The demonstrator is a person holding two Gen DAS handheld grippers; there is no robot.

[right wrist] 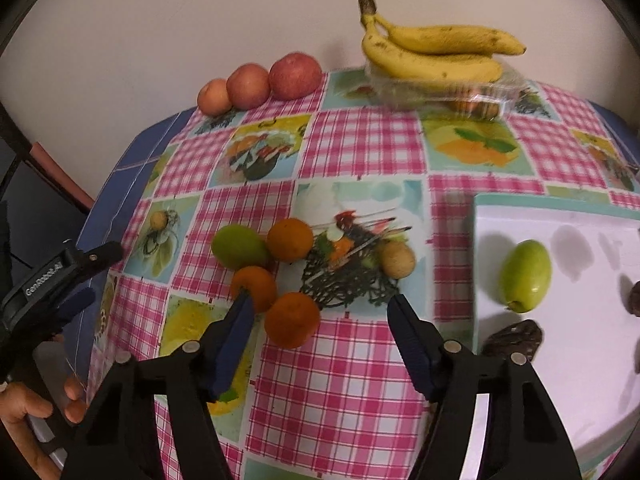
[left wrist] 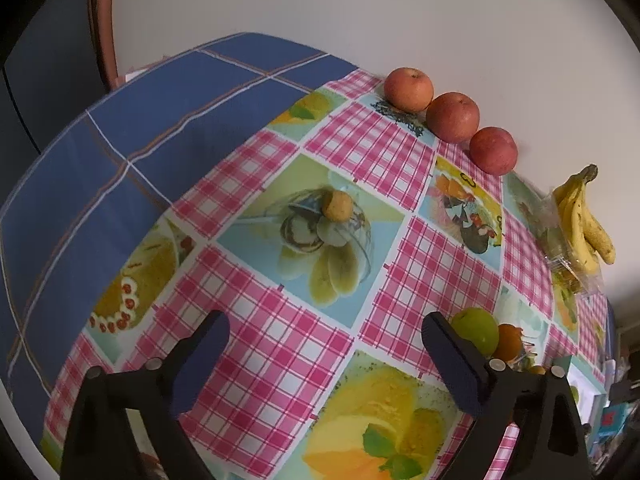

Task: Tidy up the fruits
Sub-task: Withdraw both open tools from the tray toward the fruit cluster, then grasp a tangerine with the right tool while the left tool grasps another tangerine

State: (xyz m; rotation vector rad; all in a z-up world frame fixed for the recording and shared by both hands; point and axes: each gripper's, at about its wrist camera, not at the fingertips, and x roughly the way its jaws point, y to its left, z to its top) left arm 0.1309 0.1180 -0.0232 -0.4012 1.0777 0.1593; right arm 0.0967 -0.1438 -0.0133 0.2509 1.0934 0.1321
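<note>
Right wrist view: fruit sits on a checked tablecloth (right wrist: 360, 148).
The right gripper (right wrist: 320, 312) is spread wide and holds nothing, just near 3 oranges (right wrist: 290, 240). 3 apples (right wrist: 295, 75) and bananas (right wrist: 432, 50) sit far back. The left gripper (left wrist: 326, 340) is spread wide too.

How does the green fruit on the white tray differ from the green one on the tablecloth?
The tray fruit lies alone on the white tray; the tablecloth fruit touches two oranges. The tray fruit looks paler and longer, the tablecloth fruit darker and rounder. Both are smooth, green, ungripped.
</note>
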